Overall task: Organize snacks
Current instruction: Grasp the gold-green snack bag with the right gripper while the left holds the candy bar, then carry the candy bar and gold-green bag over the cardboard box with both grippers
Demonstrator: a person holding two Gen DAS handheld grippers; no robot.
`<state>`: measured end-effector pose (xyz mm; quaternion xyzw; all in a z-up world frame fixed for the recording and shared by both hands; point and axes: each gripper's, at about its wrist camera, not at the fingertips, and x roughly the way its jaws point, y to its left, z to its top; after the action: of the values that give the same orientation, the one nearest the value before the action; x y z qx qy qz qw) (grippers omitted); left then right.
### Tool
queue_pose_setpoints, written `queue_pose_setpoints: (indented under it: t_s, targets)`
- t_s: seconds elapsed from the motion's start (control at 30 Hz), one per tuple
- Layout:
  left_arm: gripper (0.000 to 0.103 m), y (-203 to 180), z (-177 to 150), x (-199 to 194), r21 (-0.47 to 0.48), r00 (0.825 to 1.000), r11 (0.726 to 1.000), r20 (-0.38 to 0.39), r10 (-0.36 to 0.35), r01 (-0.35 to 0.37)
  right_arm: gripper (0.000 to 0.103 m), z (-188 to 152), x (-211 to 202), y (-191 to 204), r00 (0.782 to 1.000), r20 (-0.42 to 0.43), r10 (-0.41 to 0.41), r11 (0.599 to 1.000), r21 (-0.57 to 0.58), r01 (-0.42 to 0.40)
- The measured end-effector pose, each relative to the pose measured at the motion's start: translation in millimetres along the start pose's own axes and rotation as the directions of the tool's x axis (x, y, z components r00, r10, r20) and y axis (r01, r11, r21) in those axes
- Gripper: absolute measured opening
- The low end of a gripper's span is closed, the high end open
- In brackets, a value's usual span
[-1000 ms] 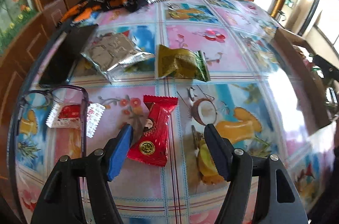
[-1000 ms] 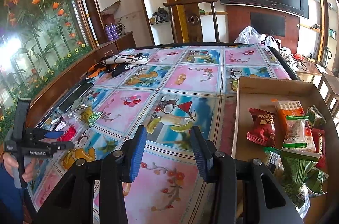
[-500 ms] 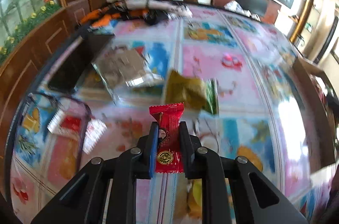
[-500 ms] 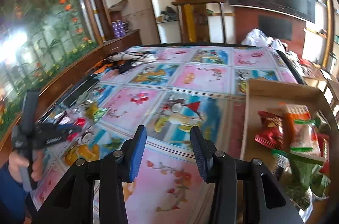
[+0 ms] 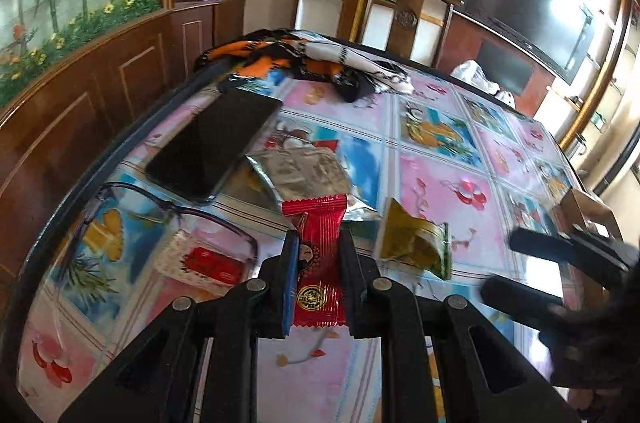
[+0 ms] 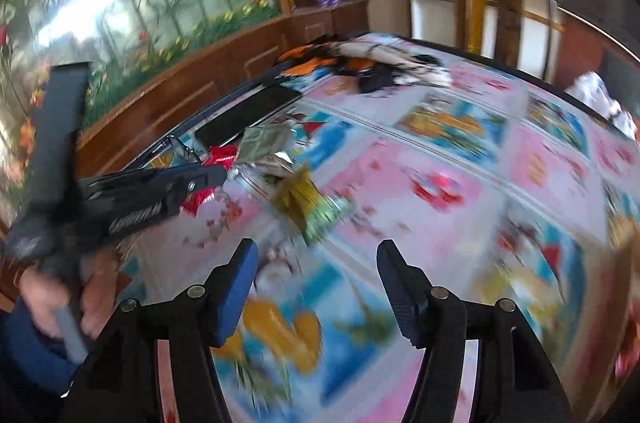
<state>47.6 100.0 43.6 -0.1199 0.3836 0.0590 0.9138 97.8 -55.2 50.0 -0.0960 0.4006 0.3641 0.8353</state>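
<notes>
My left gripper (image 5: 318,245) is shut on a red candy packet (image 5: 318,263) and holds it above the table; it also shows in the right wrist view (image 6: 218,175), with red wrapper at its tips. A gold-green snack packet (image 5: 414,245) lies just right of it, also in the right wrist view (image 6: 310,201). A silver packet (image 5: 302,173) lies behind. A red-and-white packet (image 5: 202,263) lies at the left. My right gripper (image 6: 316,263) is open and empty above the table, near the gold-green packet; it shows blurred in the left wrist view (image 5: 520,265).
A black phone (image 5: 212,147) and glasses (image 5: 160,211) lie near the table's left edge. A patterned cloth (image 5: 316,61) lies at the far end. A cardboard box (image 5: 588,211) stands at the right. A wooden chair (image 5: 412,7) stands behind the table.
My left gripper shut on the red candy packet and lifted it. My right gripper swung left from the box toward the gold-green packet, still open.
</notes>
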Motion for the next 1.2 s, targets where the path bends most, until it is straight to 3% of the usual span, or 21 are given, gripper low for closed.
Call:
queue_pose_setpoints:
  t_s: [0.17, 0.33, 0.4, 0.57, 0.8, 0.9, 1.2]
  targets:
    - [0.018, 14, 1, 4, -0.066, 1.0, 0.998, -0.026, -0.003, 0.001, 0.07, 24, 42, 15, 0.997, -0.056, -0.059, 0.991, -0.125, 0.052]
    - [0.018, 12, 0, 5, -0.055, 1.0, 0.998, -0.029, -0.001, 0.0, 0.07, 26, 73, 14, 0.991, -0.108, -0.08, 0.987, -0.148, 0.064]
    - [0.018, 8, -1, 5, -0.039, 1.0, 0.999, -0.027, 0.004, -0.005, 0.048, 20, 76, 10, 0.988, -0.127, -0.082, 0.99, -0.125, 0.066]
    - [0.018, -6, -4, 5, 0.02, 0.999, 1.0, -0.028, -0.018, 0.019, 0.046, -4, 48, 3, 0.99, -0.074, -0.121, 0.992, -0.048, 0.118]
    - [0.018, -53, -20, -1, 0.209, 0.998, 0.976, 0.002, -0.065, 0.064, 0.044, -48, -27, -35, 0.982, 0.095, -0.162, 0.966, 0.217, 0.138]
    - [0.018, -68, -28, -5, 0.277, 0.998, 0.96, 0.04, -0.045, 0.032, 0.044, -56, -45, -50, 0.974, 0.142, -0.176, 0.948, 0.291, 0.129]
    - [0.018, -77, -31, -14, 0.324, 0.987, 0.942, 0.156, 0.038, -0.087, 0.044, -55, -55, -45, 0.971, 0.191, -0.14, 0.956, 0.282, 0.083]
